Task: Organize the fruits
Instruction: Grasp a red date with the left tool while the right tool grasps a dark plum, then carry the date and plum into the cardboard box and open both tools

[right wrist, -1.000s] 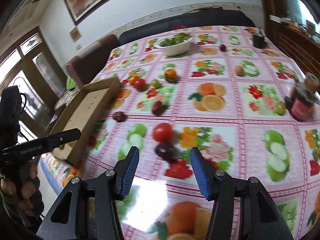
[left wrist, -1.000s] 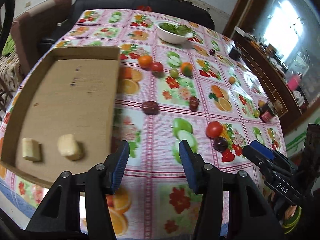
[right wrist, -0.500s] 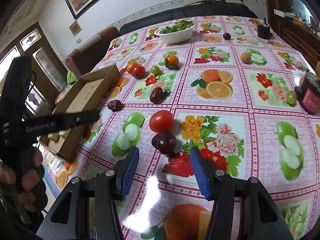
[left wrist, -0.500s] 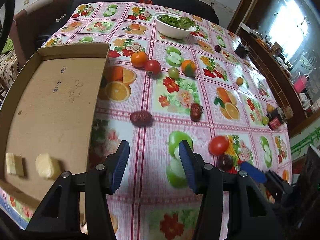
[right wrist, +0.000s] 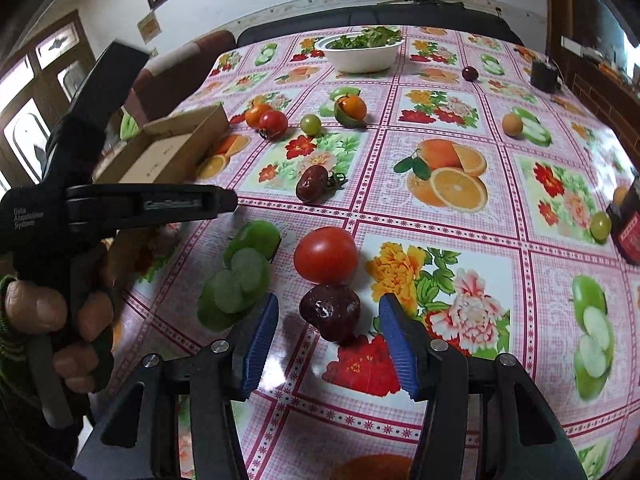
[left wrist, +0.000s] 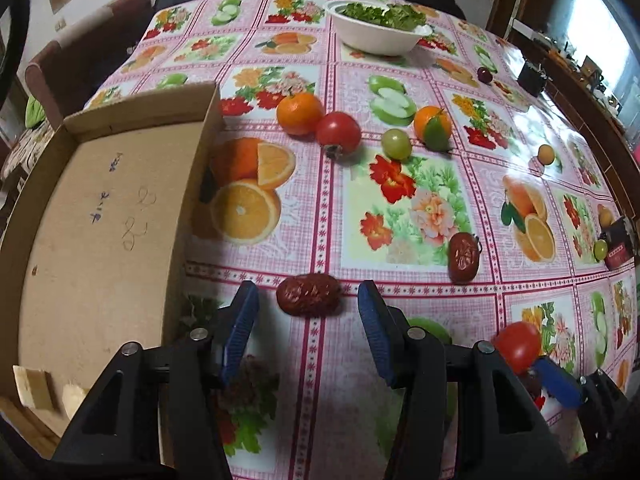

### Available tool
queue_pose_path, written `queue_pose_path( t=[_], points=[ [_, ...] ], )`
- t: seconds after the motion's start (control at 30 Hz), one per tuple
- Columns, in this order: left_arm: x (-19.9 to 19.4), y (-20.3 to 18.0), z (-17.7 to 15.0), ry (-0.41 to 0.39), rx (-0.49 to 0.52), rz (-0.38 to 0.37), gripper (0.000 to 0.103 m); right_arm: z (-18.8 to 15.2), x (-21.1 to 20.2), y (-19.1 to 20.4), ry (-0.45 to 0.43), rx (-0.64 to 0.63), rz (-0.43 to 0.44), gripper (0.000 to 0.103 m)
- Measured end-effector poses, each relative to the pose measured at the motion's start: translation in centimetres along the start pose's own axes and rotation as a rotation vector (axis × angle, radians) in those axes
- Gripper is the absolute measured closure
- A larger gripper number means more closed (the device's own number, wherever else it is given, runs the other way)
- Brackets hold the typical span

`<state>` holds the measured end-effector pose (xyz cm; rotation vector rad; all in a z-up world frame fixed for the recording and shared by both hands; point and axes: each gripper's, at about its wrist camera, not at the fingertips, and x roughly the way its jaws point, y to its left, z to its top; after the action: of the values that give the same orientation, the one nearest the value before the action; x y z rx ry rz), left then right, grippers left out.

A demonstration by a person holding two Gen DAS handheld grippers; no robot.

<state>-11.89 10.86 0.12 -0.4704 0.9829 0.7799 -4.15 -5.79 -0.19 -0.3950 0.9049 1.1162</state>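
My left gripper (left wrist: 307, 300) is open, with a wrinkled red date (left wrist: 309, 294) lying on the table between its fingertips. My right gripper (right wrist: 327, 318) is open around a dark purple plum (right wrist: 330, 309); a red tomato (right wrist: 325, 255) sits just beyond it. A second date (left wrist: 463, 257) lies to the right. An open cardboard box (left wrist: 96, 216) stands at the left with two pale chunks (left wrist: 36, 387) in its near corner. Farther off lie an orange (left wrist: 299, 113), a tomato (left wrist: 338, 133), a green grape (left wrist: 396, 144) and an orange with a leaf (left wrist: 433, 125).
A white bowl of greens (left wrist: 376, 30) stands at the far side of the fruit-print tablecloth. A dark jar (right wrist: 628, 224) with a green grape (right wrist: 601, 225) beside it is at the right edge. A small dark cup (right wrist: 544, 73) and a plum (right wrist: 469, 73) are far right.
Both grippers have moved forward and lower over the table. The left one now brackets the date, the right one brackets the plum. Both stay open.
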Motion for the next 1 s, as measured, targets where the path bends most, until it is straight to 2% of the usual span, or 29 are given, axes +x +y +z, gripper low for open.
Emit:
queue_pose_path(
  t=[0.03, 0.07, 0.1, 0.13, 0.2, 0.43, 0.6, 1.0],
  points=[
    [0.0, -0.1, -0.1, -0.010, 0.012, 0.009, 0.057, 0.0, 0.1, 0.2, 0.001, -0.011, -0.012, 0.056],
    [0.0, -0.1, 0.0, -0.014, 0.019, 0.011, 0.067, 0.0, 0.1, 0.3, 0.002, -0.022, -0.026, 0.068],
    [-0.1, -0.1, -0.1, -0.020, 0.022, 0.009, 0.073, 0.0, 0.2, 0.5, 0.003, -0.030, -0.036, 0.072],
    [-0.2, 0.0, 0.0, -0.023, 0.021, -0.006, 0.074, 0.0, 0.1, 0.4, 0.002, -0.031, -0.035, 0.072],
    [-0.5, 0.1, 0.1, -0.031, 0.021, -0.040, 0.074, -0.1, 0.0, 0.2, 0.000, -0.020, -0.029, 0.073],
    [-2.8, -0.8, -0.1, -0.095, 0.049, -0.068, 0.074, -0.5, -1.6, -0.6, -0.013, 0.034, 0.026, 0.073],
    [-4.6, -1.8, -0.5, -0.120, 0.074, -0.108, 0.074, -0.7, -3.1, -0.8, -0.039, 0.046, 0.018, 0.073],
    [-7.0, -0.8, -2.6, -0.145, 0.065, -0.093, 0.074, -0.4, -5.2, -0.1, -0.088, 0.036, 0.023, 0.073]
  ],
)
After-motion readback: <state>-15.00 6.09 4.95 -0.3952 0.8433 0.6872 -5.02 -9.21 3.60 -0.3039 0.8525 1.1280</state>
